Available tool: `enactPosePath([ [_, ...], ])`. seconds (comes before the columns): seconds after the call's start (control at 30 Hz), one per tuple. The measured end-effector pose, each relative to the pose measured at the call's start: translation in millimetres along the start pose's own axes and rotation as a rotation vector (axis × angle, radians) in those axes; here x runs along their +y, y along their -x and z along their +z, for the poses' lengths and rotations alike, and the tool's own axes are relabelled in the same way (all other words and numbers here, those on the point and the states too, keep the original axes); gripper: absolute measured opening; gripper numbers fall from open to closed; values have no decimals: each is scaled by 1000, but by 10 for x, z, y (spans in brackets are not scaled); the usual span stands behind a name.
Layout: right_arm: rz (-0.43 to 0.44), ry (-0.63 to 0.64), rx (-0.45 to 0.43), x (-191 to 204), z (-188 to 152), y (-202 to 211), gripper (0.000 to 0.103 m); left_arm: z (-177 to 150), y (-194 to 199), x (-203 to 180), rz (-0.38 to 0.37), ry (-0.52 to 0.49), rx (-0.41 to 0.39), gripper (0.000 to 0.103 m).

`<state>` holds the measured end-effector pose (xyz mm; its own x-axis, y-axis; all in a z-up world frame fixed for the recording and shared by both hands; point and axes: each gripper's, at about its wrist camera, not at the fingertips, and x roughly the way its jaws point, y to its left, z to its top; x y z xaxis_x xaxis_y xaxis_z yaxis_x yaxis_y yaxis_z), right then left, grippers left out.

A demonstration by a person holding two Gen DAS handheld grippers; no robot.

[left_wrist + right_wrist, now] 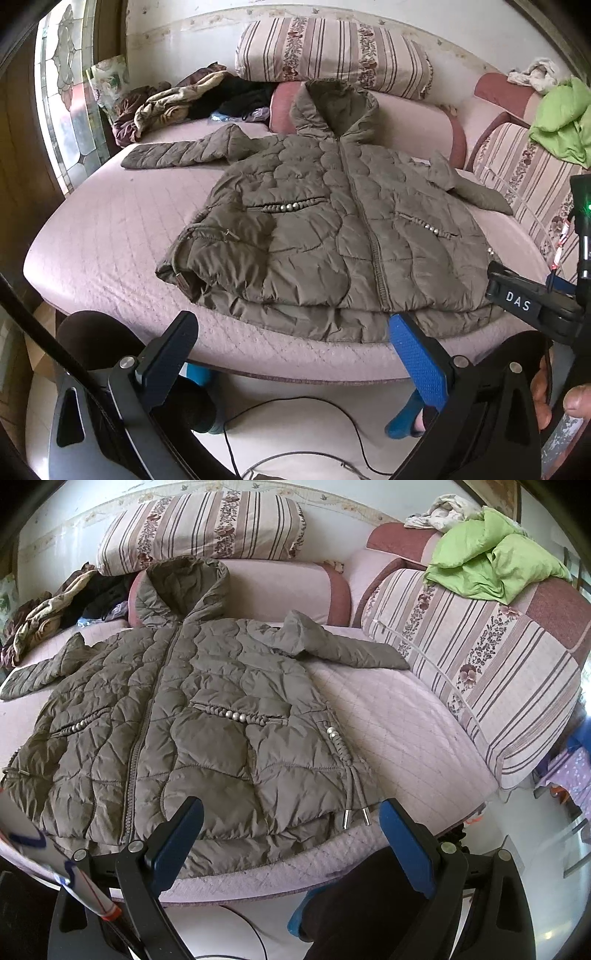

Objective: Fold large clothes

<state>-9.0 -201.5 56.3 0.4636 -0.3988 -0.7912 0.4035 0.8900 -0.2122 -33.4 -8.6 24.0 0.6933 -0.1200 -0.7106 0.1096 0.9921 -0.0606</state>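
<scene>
Pink quilted bed [110,229], olive hooded puffer jacket [314,229] flat, zipped, sleeves spread. Left tool [291,354] released at hem; right tool [291,834] released near drawcords [354,794]. Suggest: fold left sleeve [177,153] inward first.

jacket [314,229] hem covered by jaws, right gripper [532,299] cropped

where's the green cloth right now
The green cloth lies crumpled on top of the striped cushion at the upper right of both views, beside a white rag, apart from the jacket.
</scene>
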Motion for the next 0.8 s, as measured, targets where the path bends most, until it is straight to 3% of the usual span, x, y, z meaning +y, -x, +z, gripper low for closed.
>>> enactPosePath([
  [0.33, 35, -4, 8, -20, -27, 57, 98, 149, 61, 136, 110, 18, -44, 103],
  [0.8, 49, -7, -7, -12, -21, 162, 98, 391, 61, 313, 204, -49, -57, 103],
])
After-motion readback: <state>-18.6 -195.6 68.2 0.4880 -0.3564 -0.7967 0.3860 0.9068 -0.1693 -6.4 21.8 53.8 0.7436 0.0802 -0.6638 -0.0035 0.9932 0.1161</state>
